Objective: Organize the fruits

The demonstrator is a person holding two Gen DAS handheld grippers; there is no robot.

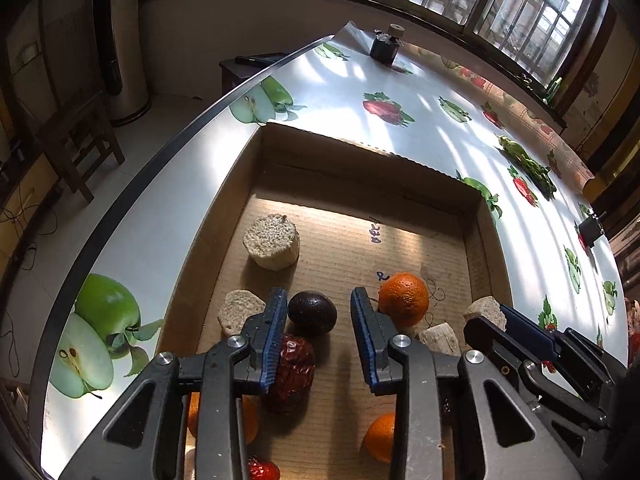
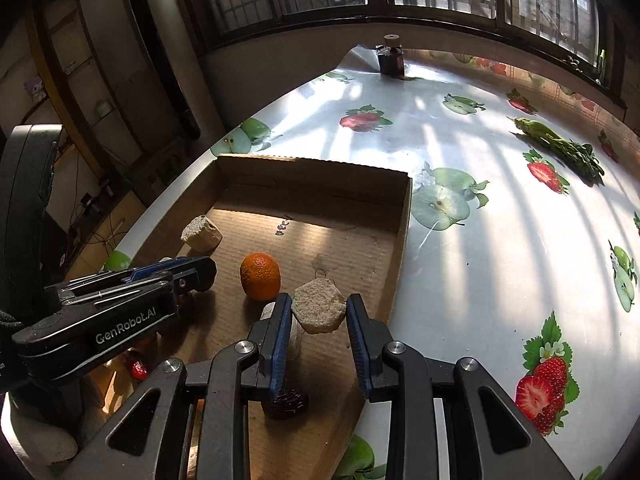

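Sorting was under way inside the cardboard box (image 1: 360, 168) on the bench (image 1: 160, 220). Toward the box's left side, the left hand-held gripper (image 1: 319, 300) hung with its jaws narrowly apart and gripping nothing. A dark round fruit (image 1: 312, 313) lay on the box floor just beyond the fingertips, and a wrinkled red date (image 1: 294, 364) lay under the left finger. Whether that finger touched the date could not be told. An orange (image 1: 404, 299) sat on the box floor just right of that gripper. Near the box's right wall, the right hand-held gripper (image 2: 319, 300) was clamped on a pale block (image 2: 319, 314), apparently carrying it. The next move probably called for setting that block down in a clear spot, while the left lined up on one fruit.
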